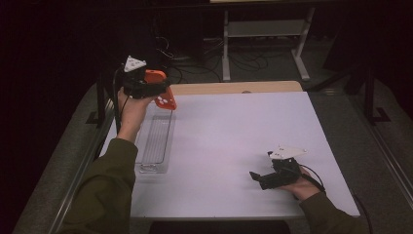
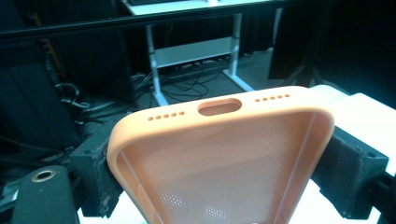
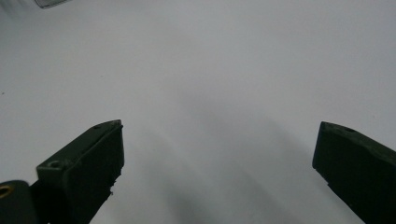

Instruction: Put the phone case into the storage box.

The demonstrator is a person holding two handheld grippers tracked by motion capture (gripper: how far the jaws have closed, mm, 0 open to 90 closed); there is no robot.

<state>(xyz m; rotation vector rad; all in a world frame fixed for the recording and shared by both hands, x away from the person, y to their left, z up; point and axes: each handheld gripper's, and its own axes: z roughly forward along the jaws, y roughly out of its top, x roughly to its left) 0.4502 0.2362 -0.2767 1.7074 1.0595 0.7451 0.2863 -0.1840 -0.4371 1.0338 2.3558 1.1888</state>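
Observation:
An orange phone case (image 1: 167, 101) hangs in the air above the far left corner of the white table (image 1: 234, 131), with my left gripper (image 1: 160, 89) shut on it. In the left gripper view the case (image 2: 219, 140) faces the camera with its dotted inner side. Its port cut-out is at the top, and a black jaw presses on each long edge. My right gripper (image 1: 258, 179) rests low at the table's near right, pointing left. Its jaws stand wide open (image 3: 219, 154) over bare table with nothing between them.
A clear plastic tray (image 1: 157, 141) lies along the table's left side, below the raised case. A wooden strip (image 1: 234, 87) runs along the far edge. Beyond it are a white desk frame (image 1: 265, 29) and floor cables (image 1: 195, 58).

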